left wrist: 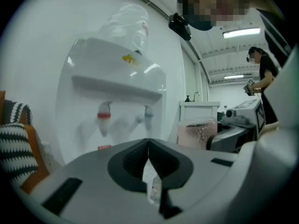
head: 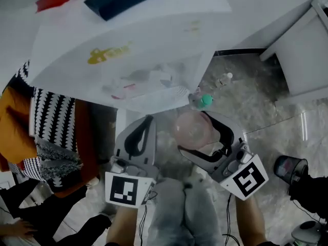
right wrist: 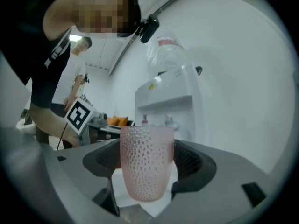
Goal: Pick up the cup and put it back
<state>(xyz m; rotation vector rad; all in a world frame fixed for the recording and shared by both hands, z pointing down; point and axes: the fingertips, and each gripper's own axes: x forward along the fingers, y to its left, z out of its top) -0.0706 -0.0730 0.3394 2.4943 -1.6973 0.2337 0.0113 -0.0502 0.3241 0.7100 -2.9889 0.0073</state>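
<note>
In the head view, two grippers are showing, each carrying one marker cube. The left gripper (head: 147, 122) is pointing at the water dispenser (head: 133, 60) with its jaws pressed together and nothing between them. The right gripper (head: 205, 137) is clasping the single pink cup (head: 192, 128), which is sitting just beside the dispenser's front, over the marbled floor (head: 256, 106). One yellow mark (head: 107, 54) is showing on the dispenser's top, too blurred to read. In the left gripper view, the left gripper (left wrist: 148, 148) is showing both jaws meeting along one line. Ahead of it the dispenser (left wrist: 112, 83) is presenting two taps, one red (left wrist: 103, 118) and one blue (left wrist: 148, 115), and is carrying one bottle (left wrist: 124, 24) whose red label cannot be read. The cup (left wrist: 198, 132) is appearing at the right. In the right gripper view, the right gripper (right wrist: 147, 167) is pinching the dimpled cup (right wrist: 147, 153) upright, one jaw bearing on each side. One marker cube (right wrist: 78, 115) and the dispenser (right wrist: 163, 101) are standing behind.
</note>
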